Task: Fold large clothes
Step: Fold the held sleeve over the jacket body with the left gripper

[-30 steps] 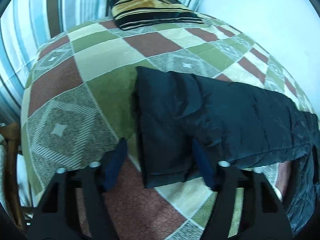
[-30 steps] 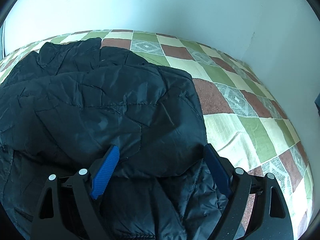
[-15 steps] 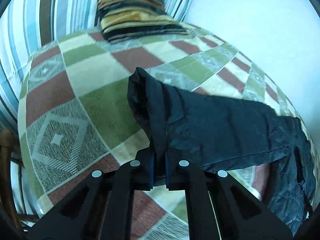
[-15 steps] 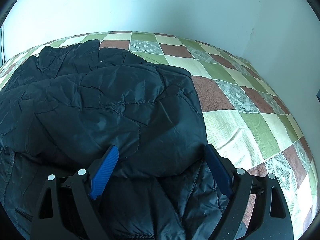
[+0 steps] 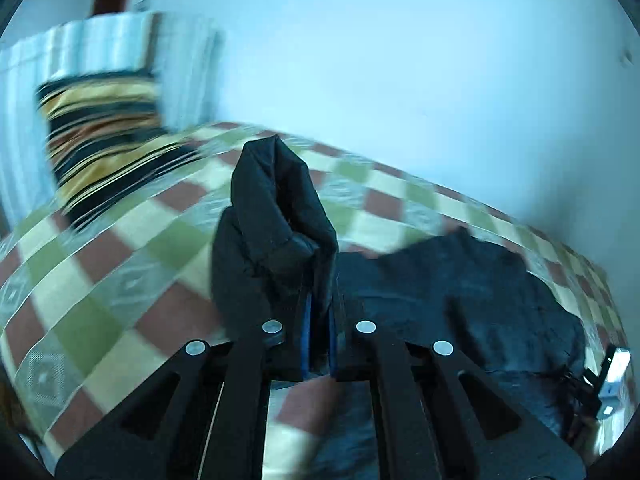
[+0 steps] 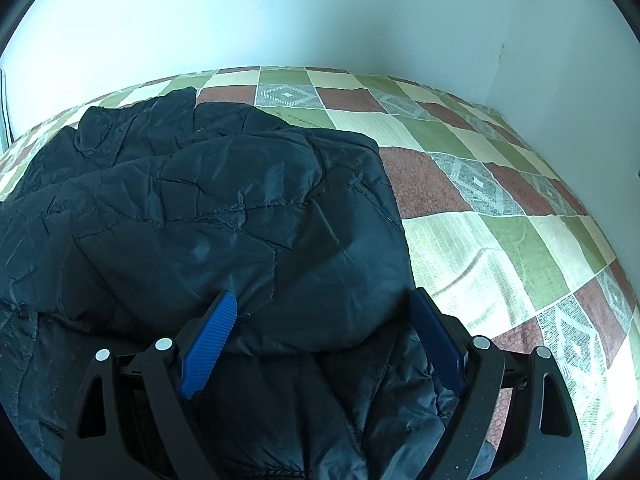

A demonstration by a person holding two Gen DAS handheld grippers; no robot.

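Nearest in the left wrist view, the left gripper (image 5: pixel 319 334) was seen clenched on a raised end of the dark quilted jacket (image 5: pixel 280 216), probably a sleeve, which was held up off the checked bedspread (image 5: pixel 120 264). In the right wrist view, the right gripper (image 6: pixel 324 334) was seen released, its blue pads (image 6: pixel 210 344) spread wide over the jacket's bulk near the bed's front edge, gripping nothing. Beyond, the rest of the jacket (image 6: pixel 224 208) was spread across the bed toward the far edge by the wall (image 6: pixel 320 12). A striped pillow (image 5: pixel 104 136) was visible at the far left corner. The lifted end would best be carried low across the body and laid flat, the bulk being pinned meanwhile.
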